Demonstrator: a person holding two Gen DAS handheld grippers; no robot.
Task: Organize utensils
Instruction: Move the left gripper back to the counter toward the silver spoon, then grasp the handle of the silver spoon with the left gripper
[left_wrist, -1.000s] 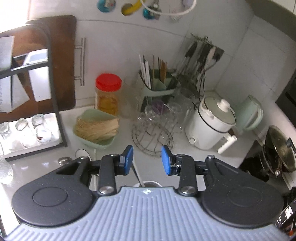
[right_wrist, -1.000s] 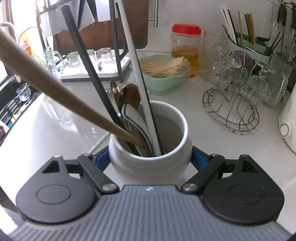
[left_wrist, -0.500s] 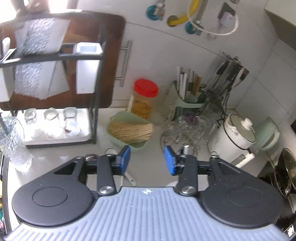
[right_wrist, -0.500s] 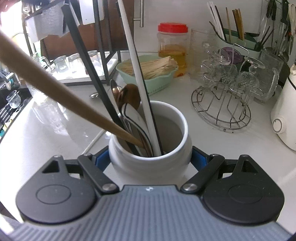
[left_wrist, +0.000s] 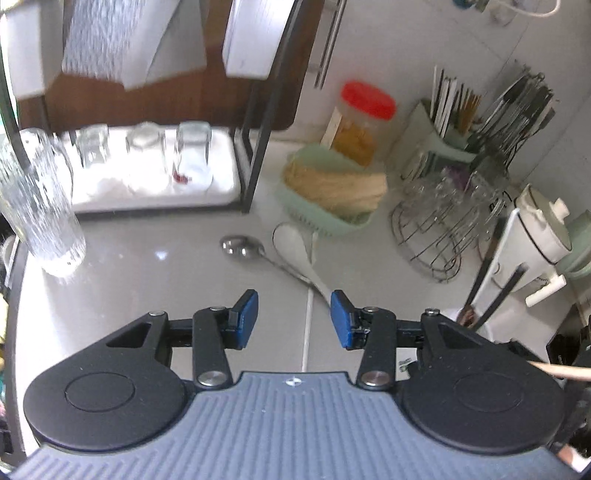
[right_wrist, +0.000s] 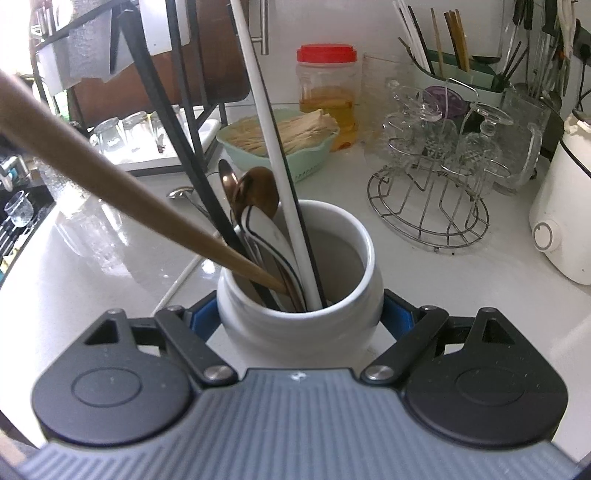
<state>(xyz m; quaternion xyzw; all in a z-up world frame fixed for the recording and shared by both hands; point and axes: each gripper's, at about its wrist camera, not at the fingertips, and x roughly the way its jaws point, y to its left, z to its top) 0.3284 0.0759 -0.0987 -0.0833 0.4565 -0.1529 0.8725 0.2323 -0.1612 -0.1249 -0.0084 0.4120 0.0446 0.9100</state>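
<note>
Utensils: white spoon (left_wrist: 301, 246) and metal spoon (left_wrist: 243, 246) lie beyond the empty, parted left gripper (left_wrist: 293, 318); right gripper (right_wrist: 300, 318) clamps the white holder (right_wrist: 299, 317).

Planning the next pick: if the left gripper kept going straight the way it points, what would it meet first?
Probably the white spoon handle, lying just ahead of the open left gripper, with the metal spoon beside it. Depth is unclear; it might touch the counter first.

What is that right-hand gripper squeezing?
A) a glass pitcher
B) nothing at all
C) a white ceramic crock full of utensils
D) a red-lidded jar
C: in the right wrist view, the right gripper has a blue pad pressed on each side of the white crock, which holds spoons and chopsticks.
</note>
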